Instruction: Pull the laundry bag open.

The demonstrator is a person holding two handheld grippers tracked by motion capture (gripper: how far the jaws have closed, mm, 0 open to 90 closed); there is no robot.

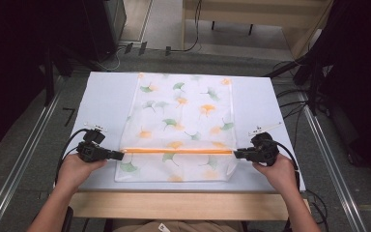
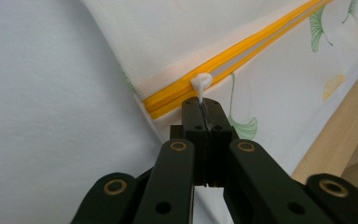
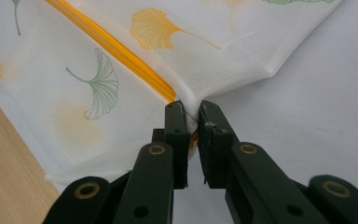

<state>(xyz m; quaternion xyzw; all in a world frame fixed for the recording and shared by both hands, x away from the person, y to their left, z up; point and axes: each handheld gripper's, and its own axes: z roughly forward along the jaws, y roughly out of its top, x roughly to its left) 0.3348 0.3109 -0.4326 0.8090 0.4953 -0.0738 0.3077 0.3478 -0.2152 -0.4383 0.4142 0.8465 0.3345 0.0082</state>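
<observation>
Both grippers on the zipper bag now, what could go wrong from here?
1. The left gripper pinches just the thin tip of the white zipper pull; it may slip out once pulled.
2. The right gripper holds a bunched bit of mesh at the bag's edge by the yellow zipper's end; a hard tug might tear it or pull it free.
3. Bunched mesh there could snag the slider.

White table (image 1: 101, 96) — leaf-print mesh bag (image 1: 183, 116) flat on it
</observation>
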